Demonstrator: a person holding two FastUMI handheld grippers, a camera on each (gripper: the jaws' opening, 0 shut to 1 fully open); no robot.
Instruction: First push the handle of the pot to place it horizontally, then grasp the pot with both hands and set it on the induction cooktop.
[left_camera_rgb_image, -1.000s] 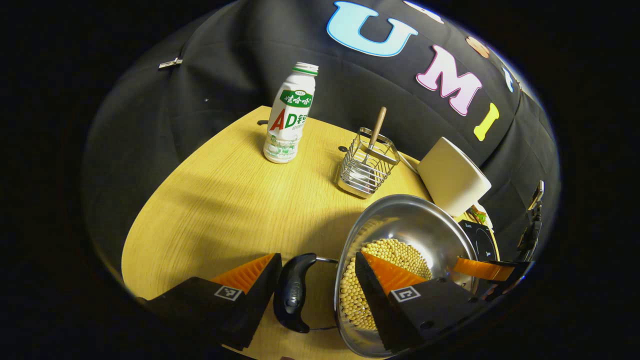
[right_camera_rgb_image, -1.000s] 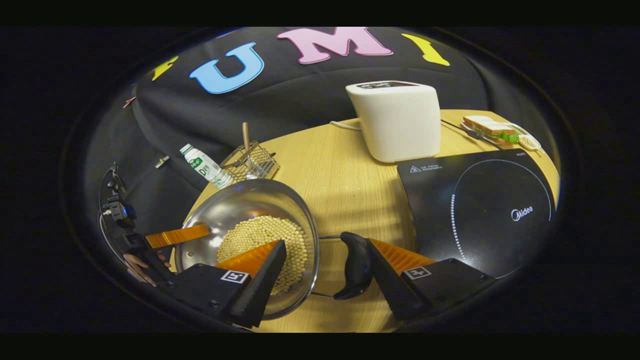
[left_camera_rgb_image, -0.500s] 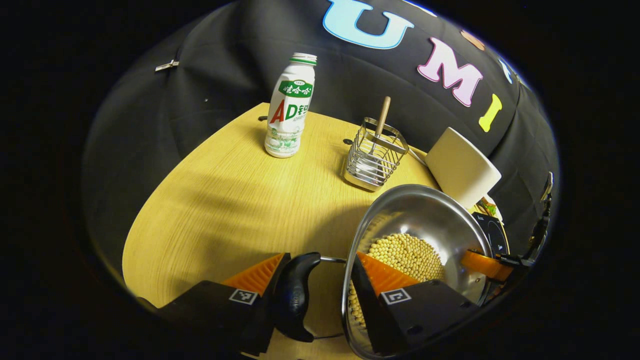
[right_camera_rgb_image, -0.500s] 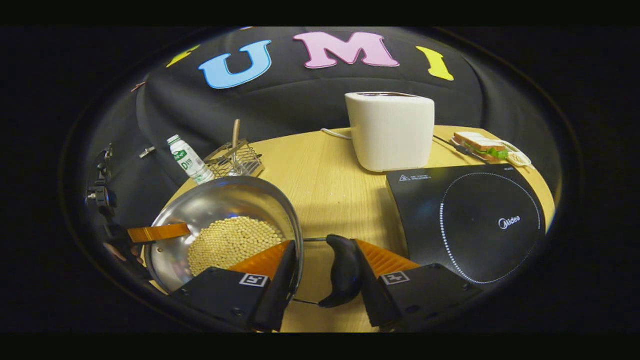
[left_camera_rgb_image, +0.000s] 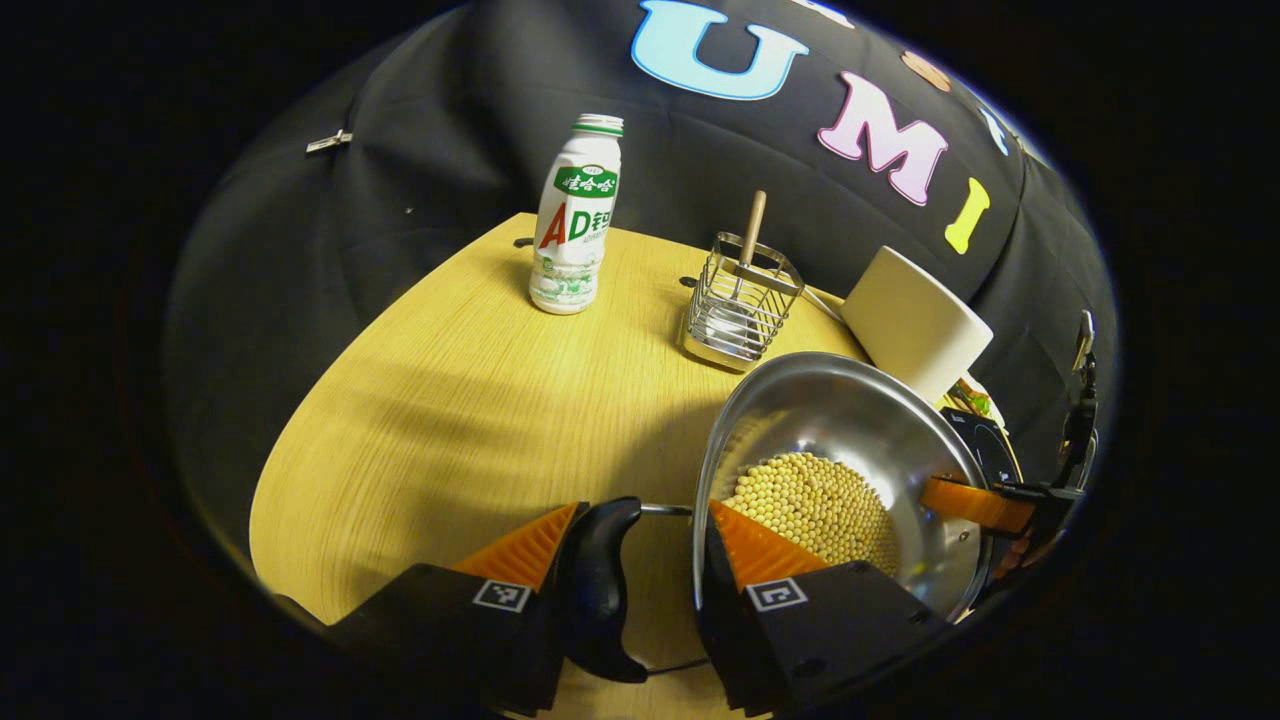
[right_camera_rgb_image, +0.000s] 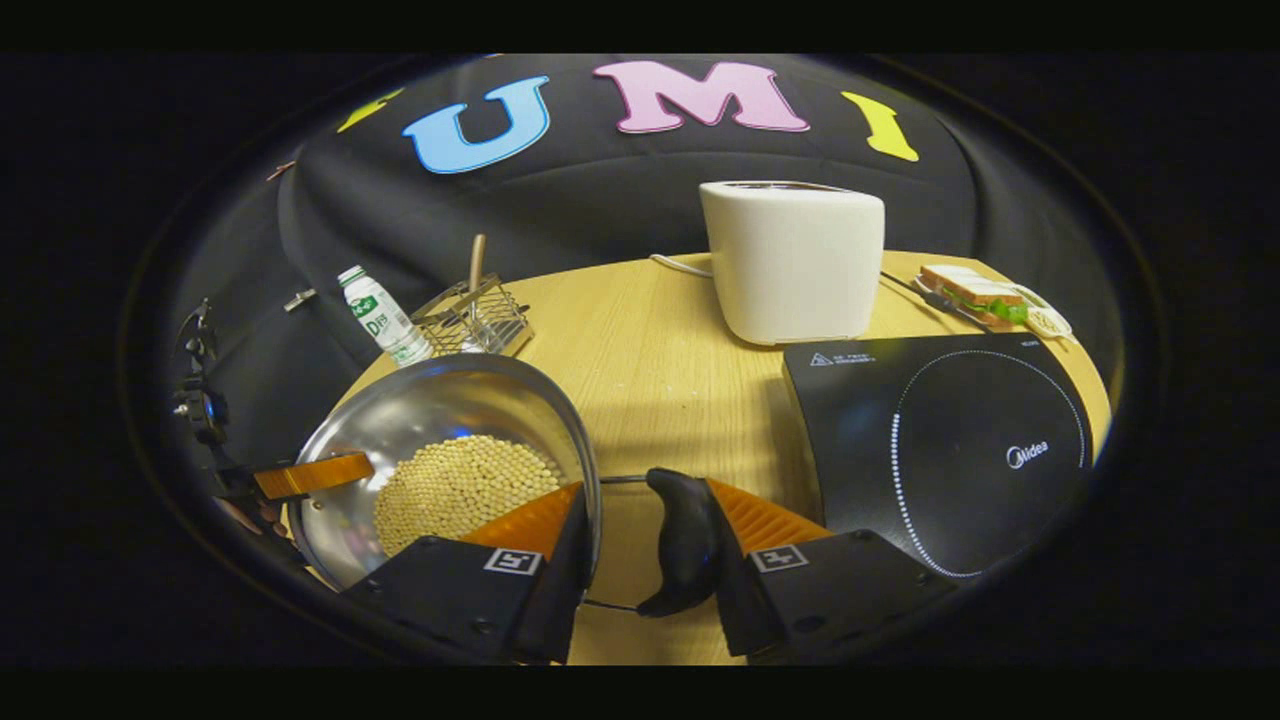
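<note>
the round pale wooden table (right_camera_rgb_image: 670, 380) is seen under everything. the black glass induction cooktop (right_camera_rgb_image: 940, 440) lies flat to one side, apart from the round steel pot of yellow beans (right_camera_rgb_image: 450, 460). the pot's rim and black side handle (left_camera_rgb_image: 600, 590) are straddled by the left gripper (left_camera_rgb_image: 640, 540); rim and opposite black handle (right_camera_rgb_image: 685, 540) by the right gripper (right_camera_rgb_image: 640, 525). whether the fingers press cannot be told. the pot's underside is hidden.

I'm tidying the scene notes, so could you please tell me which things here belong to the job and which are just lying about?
Job: pot, its black handles, induction cooktop.
Lying about: bottle, wire basket, toaster, sandwich.
</note>
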